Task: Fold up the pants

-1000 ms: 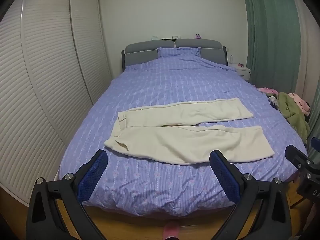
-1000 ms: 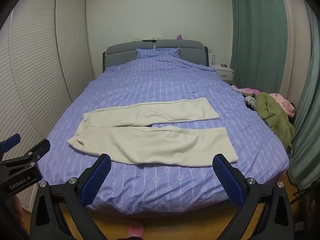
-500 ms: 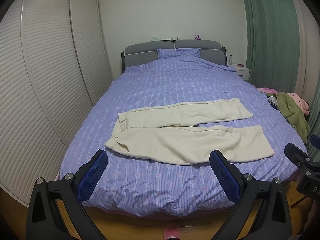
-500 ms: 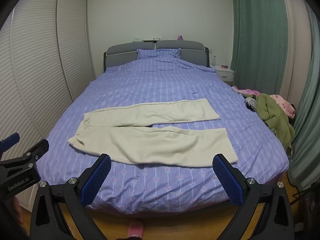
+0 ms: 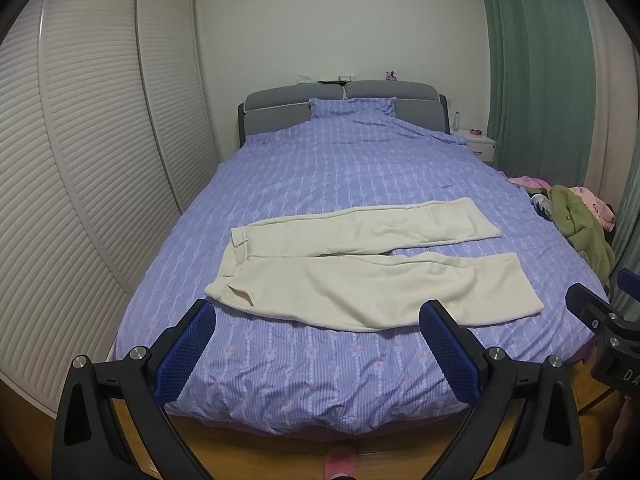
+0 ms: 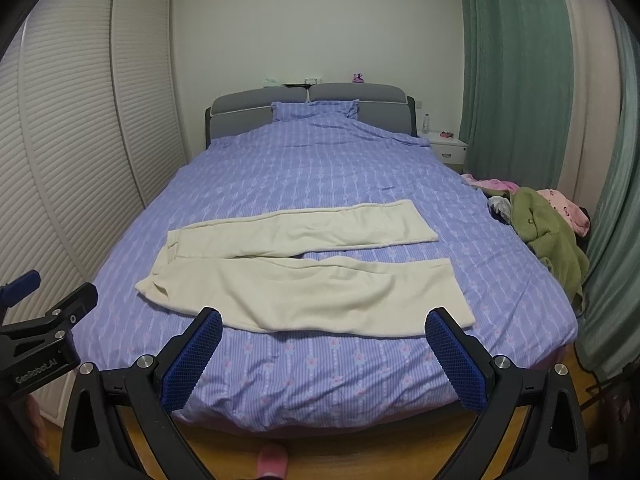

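Note:
Cream pants (image 5: 360, 276) lie flat across the foot half of the bed, waistband to the left, both legs spread apart and pointing right; they also show in the right wrist view (image 6: 304, 276). My left gripper (image 5: 318, 320) is open and empty, held off the bed's foot edge, short of the near leg. My right gripper (image 6: 324, 324) is open and empty, likewise just short of the near leg's edge. The right gripper's body shows at the right edge of the left wrist view (image 5: 600, 320); the left gripper's shows at the left of the right wrist view (image 6: 44, 332).
The bed has a purple patterned cover (image 5: 340, 176) and grey headboard (image 5: 280, 112). A pile of green and pink clothes (image 5: 576, 220) lies at the right side. White louvred wardrobe doors (image 5: 80, 160) stand left, green curtains (image 5: 536, 60) right, a nightstand (image 5: 478, 146) beyond.
Both views have crept slightly forward toward the bed. The pants have not moved and both grippers stay open.

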The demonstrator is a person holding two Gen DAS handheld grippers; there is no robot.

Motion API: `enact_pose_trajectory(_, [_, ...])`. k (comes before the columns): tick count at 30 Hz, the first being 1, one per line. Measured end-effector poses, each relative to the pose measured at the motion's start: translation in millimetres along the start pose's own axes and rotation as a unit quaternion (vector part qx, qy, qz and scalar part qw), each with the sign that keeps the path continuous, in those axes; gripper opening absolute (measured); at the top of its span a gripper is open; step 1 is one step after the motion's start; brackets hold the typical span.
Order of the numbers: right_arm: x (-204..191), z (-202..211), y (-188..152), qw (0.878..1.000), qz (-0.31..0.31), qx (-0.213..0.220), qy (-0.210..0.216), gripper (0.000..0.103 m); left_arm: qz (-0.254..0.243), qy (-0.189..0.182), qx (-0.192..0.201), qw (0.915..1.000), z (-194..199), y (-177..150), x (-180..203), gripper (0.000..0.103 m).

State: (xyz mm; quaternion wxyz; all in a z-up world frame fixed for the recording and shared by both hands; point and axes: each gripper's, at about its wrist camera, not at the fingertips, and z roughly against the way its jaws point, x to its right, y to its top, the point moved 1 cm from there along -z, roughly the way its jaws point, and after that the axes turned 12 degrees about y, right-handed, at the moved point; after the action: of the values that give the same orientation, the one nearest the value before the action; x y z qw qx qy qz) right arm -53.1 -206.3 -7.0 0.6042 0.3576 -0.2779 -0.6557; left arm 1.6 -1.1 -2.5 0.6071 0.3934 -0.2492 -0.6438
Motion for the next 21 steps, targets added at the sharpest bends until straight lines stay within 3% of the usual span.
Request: enact_pose_trajectory(21, [6.1,8.9,1.6,1.000,-0.007,0.011,-0.004,0.103,0.005,-0.010,0.018,0.9998,6.1,1.1,0.1,0.103])
